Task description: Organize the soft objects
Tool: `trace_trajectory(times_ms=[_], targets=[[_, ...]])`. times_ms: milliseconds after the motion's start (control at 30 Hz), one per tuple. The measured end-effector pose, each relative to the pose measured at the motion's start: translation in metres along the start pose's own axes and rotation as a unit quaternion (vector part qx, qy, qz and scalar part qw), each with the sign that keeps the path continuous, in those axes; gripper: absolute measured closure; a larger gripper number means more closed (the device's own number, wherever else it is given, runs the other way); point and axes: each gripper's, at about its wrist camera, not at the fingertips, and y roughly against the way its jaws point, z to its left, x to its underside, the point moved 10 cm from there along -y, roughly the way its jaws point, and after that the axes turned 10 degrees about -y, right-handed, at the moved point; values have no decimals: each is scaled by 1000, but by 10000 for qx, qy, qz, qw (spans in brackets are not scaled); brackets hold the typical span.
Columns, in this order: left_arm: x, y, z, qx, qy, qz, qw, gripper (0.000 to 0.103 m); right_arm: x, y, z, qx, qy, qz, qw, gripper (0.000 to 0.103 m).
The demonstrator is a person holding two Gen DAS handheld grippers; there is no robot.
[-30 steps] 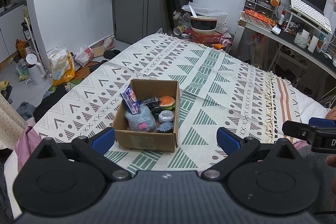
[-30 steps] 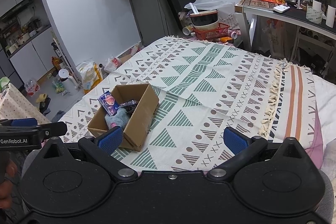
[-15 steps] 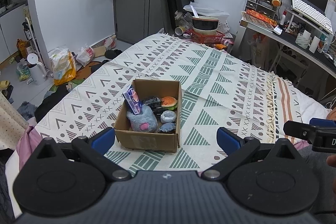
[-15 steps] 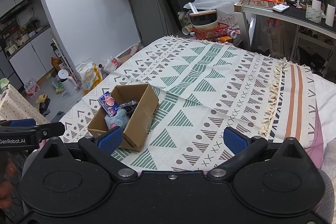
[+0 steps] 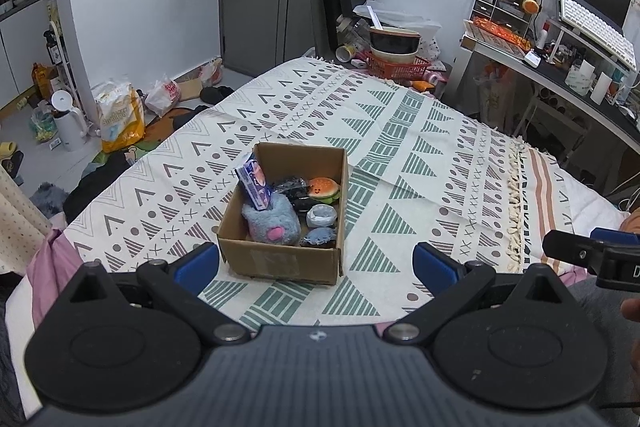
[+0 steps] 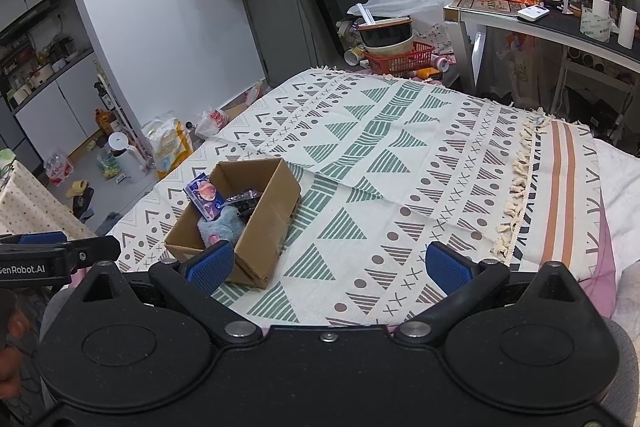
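Cardboard box (image 5: 282, 259), open-topped, sits on a patterned cream-and-green blanket (image 5: 400, 147) spread over a bed; all positions below are taken from this box. Inside it, against the left wall, a blue and pink packet (image 5: 255, 187) stands on end, tilted. Below the packet, at the near left corner, lies a fluffy blue plush (image 5: 272, 223) with a pink patch. Toward the far right wall rests a small burger toy (image 5: 323, 188), with a dark crinkly wrapper (image 5: 290, 185) just beside it on its left. Along the right wall, nearer the camera, are a grey-blue round soft item (image 5: 321, 215) and a bluish frilled one (image 5: 319, 237) at the near right corner. Left gripper (image 5: 318, 263) hovers in front of the box's near wall, blue pads spread wide, nothing between them, not touching the box. Right gripper (image 6: 328, 267) is off to the box's right, over bare blanket, its blue fingers likewise parted and empty; its left pad overlaps the box's near corner in the right wrist view, contact unclear. Beyond the box, past the bed's far edge, a red basket (image 5: 396, 67) holds stacked bowls. Far right of the box, a desk (image 5: 560, 79) carries a keyboard and monitor.
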Motion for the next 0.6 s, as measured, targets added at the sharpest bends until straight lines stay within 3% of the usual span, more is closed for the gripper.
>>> trace_trajectory(times_ms=[600], targets=[[2, -2, -8, 127, 47, 20, 9999, 1, 8, -10, -7, 44, -65, 86, 9999, 0]])
